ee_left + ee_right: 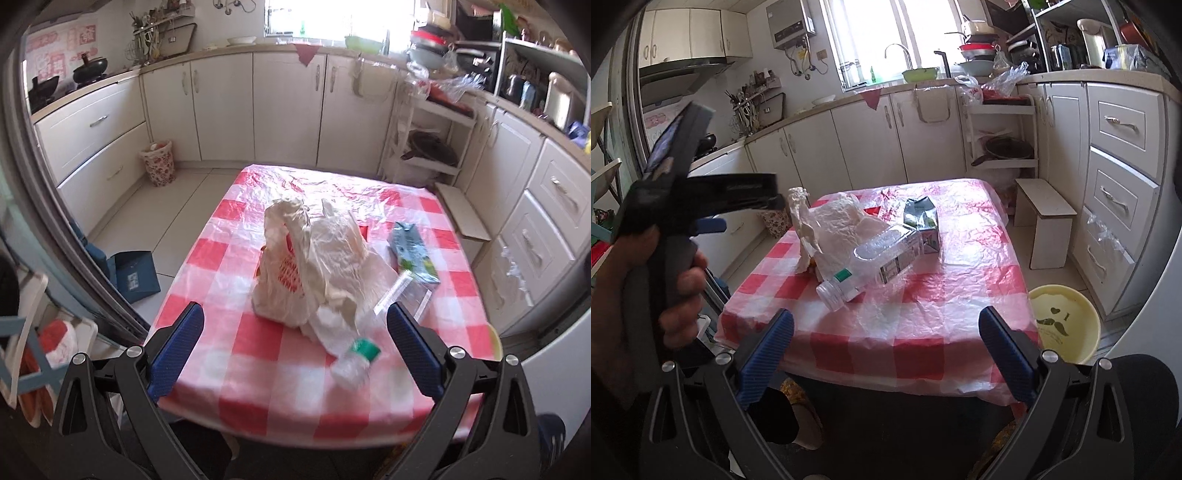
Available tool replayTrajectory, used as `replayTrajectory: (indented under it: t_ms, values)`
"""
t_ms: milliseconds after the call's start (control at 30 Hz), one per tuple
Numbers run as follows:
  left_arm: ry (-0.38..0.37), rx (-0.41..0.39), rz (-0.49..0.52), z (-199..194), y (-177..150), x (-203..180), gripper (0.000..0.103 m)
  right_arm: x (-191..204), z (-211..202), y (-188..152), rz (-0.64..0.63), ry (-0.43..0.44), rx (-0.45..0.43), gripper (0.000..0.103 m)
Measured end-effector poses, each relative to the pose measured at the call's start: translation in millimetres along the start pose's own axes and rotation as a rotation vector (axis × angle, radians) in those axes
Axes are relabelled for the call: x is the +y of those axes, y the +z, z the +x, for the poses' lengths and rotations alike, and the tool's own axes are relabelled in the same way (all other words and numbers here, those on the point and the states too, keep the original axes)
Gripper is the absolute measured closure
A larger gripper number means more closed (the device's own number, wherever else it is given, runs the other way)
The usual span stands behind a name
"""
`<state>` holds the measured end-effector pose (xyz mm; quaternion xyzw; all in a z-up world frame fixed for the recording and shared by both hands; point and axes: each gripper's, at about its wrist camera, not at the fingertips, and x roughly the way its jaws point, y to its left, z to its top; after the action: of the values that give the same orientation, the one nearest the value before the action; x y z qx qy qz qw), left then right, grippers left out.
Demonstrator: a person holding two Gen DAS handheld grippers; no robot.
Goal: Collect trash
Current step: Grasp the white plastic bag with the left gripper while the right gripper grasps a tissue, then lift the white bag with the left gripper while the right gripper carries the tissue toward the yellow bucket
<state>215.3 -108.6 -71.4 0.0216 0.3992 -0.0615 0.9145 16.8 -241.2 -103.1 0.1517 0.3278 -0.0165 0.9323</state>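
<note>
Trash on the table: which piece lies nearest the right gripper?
The clear plastic bottle, on its side, neck toward the camera. The crumpled bag and green carton lie farther back.

From the left wrist view, the crumpled plastic bag [314, 266] covers most of the clear plastic bottle [354, 363]; only its green-banded neck end shows at the bag's near side, and that end is blurred. Behind the bag, the green carton [413, 254] has its print too small to read. From the right wrist view, the yellow bowl [1065, 325], right of the bag past the tabletop [923, 332] edge, has its near rim hidden behind the right tool [886, 354] frame. The left tool [683, 155], left of the bag, is blurred there.
</note>
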Motion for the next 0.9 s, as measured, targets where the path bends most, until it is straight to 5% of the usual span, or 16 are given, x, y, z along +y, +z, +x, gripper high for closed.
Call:
replayTrajectory:
  t_ms: [200, 267, 333, 400, 633, 900]
  values:
    - [0.01, 0.134, -0.048, 85.7, 30.2, -1.0, 0.009, -9.4, 11.5, -3.5, 0.029, -0.004, 0.048, 0.007]
    - [-0.025, 0.186, -0.065, 106.5, 35.2, 6.3, 0.027, -12.7, 15.4, -2.9, 0.033, -0.005, 0.062, 0.007]
    - [-0.101, 0.244, -0.105, 121.8, 37.7, 17.7, 0.07, -15.6, 19.9, 1.2, 0.032, -0.004, 0.07, 0.007]
    - [-0.15, 0.265, -0.114, 128.7, 39.7, 26.4, 0.091, -16.5, 26.7, 8.1, 0.016, -0.002, 0.073, 0.007]
    - [-0.141, 0.139, -0.172, 96.1, 42.7, 74.6, 0.093, -9.4, 65.1, 67.3, -0.071, 0.046, 0.04, 0.007]
    - [-0.151, 0.112, -0.287, 90.1, 45.1, 123.8, 0.092, 58.2, 170.0, 111.9, -0.29, 0.256, 0.192, 0.007]
